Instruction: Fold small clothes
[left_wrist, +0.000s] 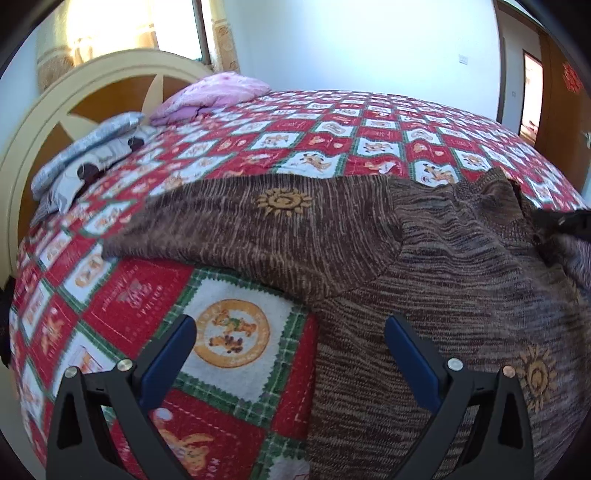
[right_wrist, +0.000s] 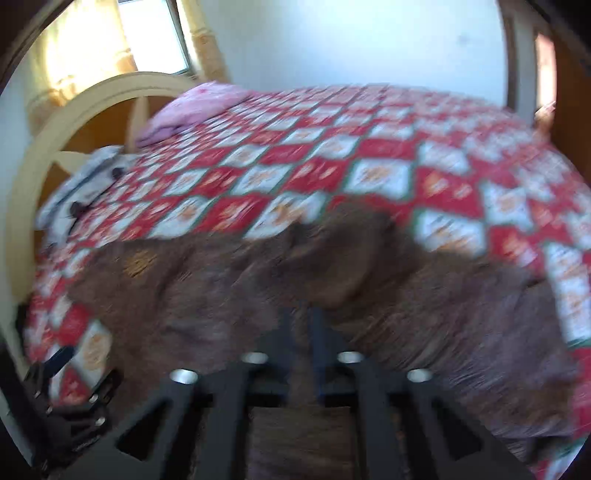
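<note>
Your left hand-held gripper (left_wrist: 288, 354) hovers angled down, jaws apart; the right hand-held gripper (right_wrist: 303, 332) is blurred, can't tell, over the nubby brown knit sweater (left_wrist: 332, 236) on the quilted bed (left_wrist: 369, 122).

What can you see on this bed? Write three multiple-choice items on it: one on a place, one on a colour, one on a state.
1. Where does the pink blanket lie?
A. by the headboard
B. on the floor
C. on a chair

2. What colour is the sweater?
A. blue
B. brown
C. white

3. How is the left hand-held gripper?
A. shut on a sock
B. shut on a towel
C. open, empty

Key:
1 A, it lies folded next to the headboard.
2 B, the knit is brown with gold suns.
3 C, its fingers stand wide apart with nothing between them.
</note>
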